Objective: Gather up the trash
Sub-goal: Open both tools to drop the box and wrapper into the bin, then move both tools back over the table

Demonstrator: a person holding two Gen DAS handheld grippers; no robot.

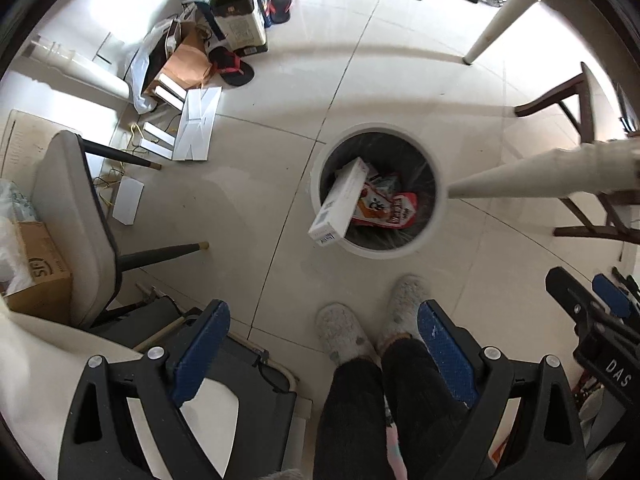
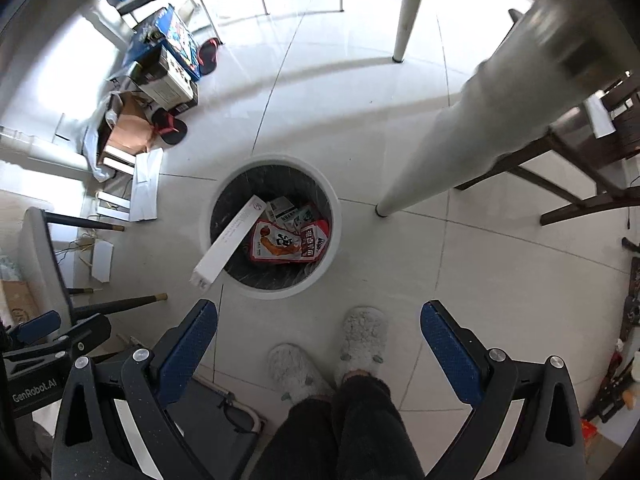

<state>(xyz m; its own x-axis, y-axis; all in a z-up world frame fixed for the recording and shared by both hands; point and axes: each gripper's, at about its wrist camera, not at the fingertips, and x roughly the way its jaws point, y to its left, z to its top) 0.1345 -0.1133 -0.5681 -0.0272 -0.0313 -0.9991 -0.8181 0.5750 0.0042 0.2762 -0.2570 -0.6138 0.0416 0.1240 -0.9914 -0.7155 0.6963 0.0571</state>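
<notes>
A round white trash bin (image 1: 434, 224) with a dark liner stands on the tiled floor; it also shows in the right wrist view (image 2: 334, 240). Inside lie a long white box (image 1: 340, 204) leaning over the rim, red snack packets (image 1: 386, 210) and small cartons. The box (image 2: 230, 240) and packets (image 2: 288, 240) show in the right wrist view too. My left gripper (image 1: 324, 350) is open and empty, held above the floor short of the bin. My right gripper (image 2: 320, 350) is open and empty, also short of the bin.
My slippered feet (image 1: 368, 320) stand below the bin. A grey chair (image 1: 76, 224) is at left. White table legs (image 1: 540, 172) and a dark wooden chair (image 1: 584, 120) are at right. Boxes, bags and slippers (image 1: 224, 40) clutter the far left floor.
</notes>
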